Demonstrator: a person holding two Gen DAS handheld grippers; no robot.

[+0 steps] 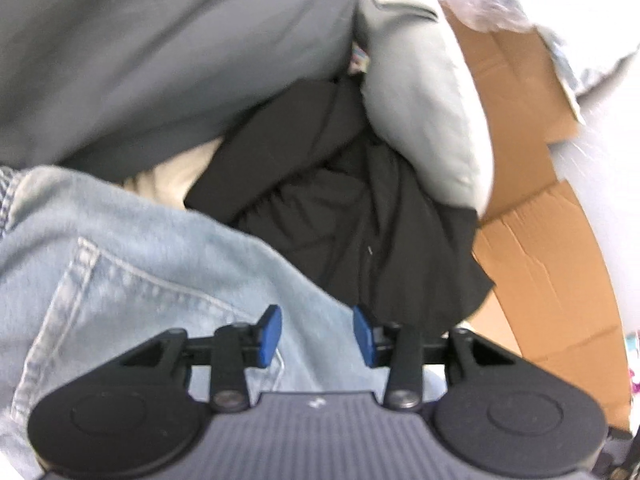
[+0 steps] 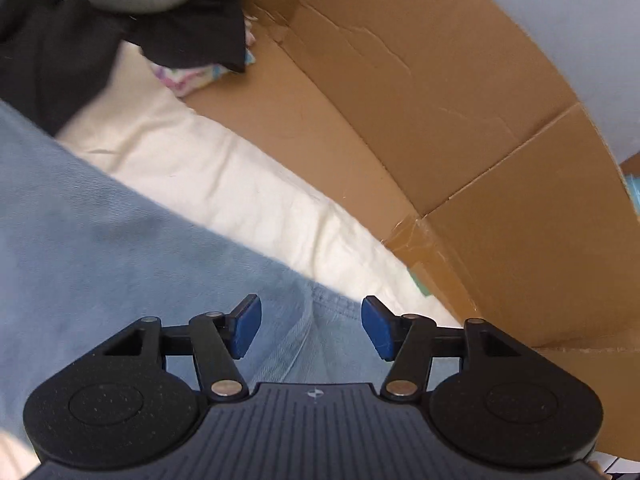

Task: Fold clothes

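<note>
Plainly, both views look down into a big cardboard box (image 2: 460, 128) that holds a heap of clothes, its brown wall curving along the right side and its flap folding out at the far right. Biggest of the clothes is a pair of pale blue jeans (image 1: 132, 264), spread across the near left of the box with a stitched pocket showing in the left view; in the right view a seamed part of the same denim lies right under the jaws. A grey garment (image 1: 160, 48) fills the far left, a black garment (image 1: 352, 208) sits crumpled in the middle, and a cream cloth (image 2: 224, 176) lies beneath the jeans toward the box wall. A pale grey piece (image 1: 420, 100) lies on the far side of the black one.

The left gripper (image 1: 318, 334) hangs over the denim with its jaws partly apart and nothing between them. The right gripper (image 2: 311, 326) stands wider, also empty, above the seam.

Judging by this, the jeans look just set down or not yet taken. To do the step well, each gripper should pinch a firm seam or hem rather than loose cloth, well apart from the other, so the denim hangs flat and does not drag the black garment along.
</note>
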